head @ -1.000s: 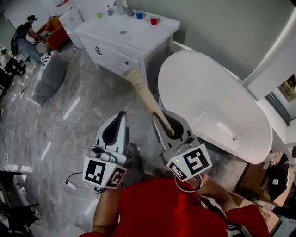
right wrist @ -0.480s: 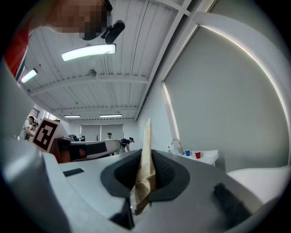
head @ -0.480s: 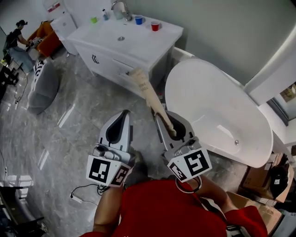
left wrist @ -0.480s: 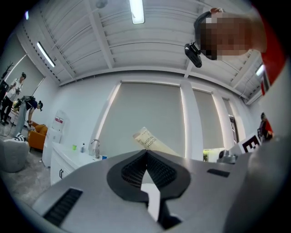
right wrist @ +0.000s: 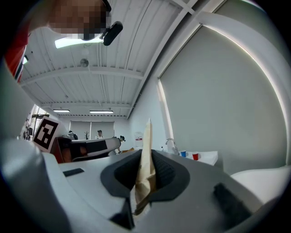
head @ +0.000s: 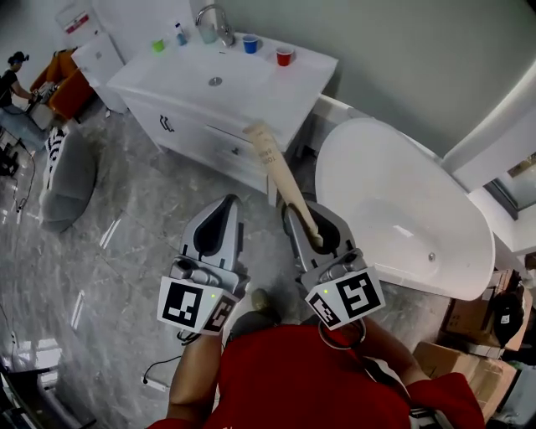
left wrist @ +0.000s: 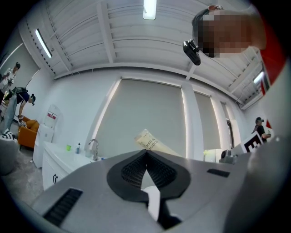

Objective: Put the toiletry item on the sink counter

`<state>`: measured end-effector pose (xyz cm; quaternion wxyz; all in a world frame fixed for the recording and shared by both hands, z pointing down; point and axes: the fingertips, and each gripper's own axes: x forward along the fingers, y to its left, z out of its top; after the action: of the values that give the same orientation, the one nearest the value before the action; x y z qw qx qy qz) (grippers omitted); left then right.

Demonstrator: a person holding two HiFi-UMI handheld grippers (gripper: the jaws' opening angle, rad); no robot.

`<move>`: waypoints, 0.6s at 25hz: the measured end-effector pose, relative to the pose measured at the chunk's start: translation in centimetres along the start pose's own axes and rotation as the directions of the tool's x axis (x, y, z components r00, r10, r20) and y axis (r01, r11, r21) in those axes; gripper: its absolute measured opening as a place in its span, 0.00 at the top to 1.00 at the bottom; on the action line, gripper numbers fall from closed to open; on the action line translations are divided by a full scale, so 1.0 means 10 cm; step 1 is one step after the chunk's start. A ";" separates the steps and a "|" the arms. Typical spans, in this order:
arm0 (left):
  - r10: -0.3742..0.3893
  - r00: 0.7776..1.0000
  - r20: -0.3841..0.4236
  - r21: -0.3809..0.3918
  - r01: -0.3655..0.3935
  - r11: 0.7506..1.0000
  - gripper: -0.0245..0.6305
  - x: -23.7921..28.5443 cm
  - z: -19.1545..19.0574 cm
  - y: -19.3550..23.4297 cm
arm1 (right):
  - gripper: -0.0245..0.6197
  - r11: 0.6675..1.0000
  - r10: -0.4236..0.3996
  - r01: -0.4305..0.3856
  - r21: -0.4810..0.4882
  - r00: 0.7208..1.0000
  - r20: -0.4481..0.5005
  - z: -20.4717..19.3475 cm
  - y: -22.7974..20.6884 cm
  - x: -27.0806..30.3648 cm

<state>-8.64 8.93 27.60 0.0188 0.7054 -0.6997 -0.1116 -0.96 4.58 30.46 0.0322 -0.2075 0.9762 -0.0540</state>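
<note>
Bathroom set: grey marble-veined tile floor [head: 126,251], plain grey wall [head: 419,67], white sink bench [head: 251,92] against it, white oval bathtub [head: 394,209] beside, orange armchair [head: 60,80], grey beanbag [head: 67,172], white ribbed ceiling [left wrist: 118,41] with strip light [left wrist: 149,9].

Lower end of the long beige paper packet [head: 280,172] is hidden inside the right gripper [head: 308,218]. Small white bottle [head: 179,34] on the white sink counter [head: 260,84] is too small to identify.
</note>
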 end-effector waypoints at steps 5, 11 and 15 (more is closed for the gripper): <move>-0.050 0.999 -0.010 -0.012 0.050 0.999 0.94 0.20 0.00 0.31 | 0.87 0.998 -0.061 0.061 0.006 0.998 -0.004 -0.04 -0.03 0.33; -0.087 0.996 -0.032 -0.018 0.087 0.996 0.94 0.42 -0.04 0.59 | 0.87 0.993 -0.115 0.115 0.001 0.993 -0.010 -0.06 -0.10 0.66; -0.098 0.994 -0.047 -0.030 0.097 0.995 0.94 0.55 -0.12 0.71 | 0.87 0.990 -0.139 0.139 -0.002 0.990 -0.015 -0.08 -0.17 0.82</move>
<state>-15.44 3.23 29.33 0.0402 0.7408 -0.6622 -0.1052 -7.85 -0.30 31.11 0.0210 -0.2746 0.9596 -0.0570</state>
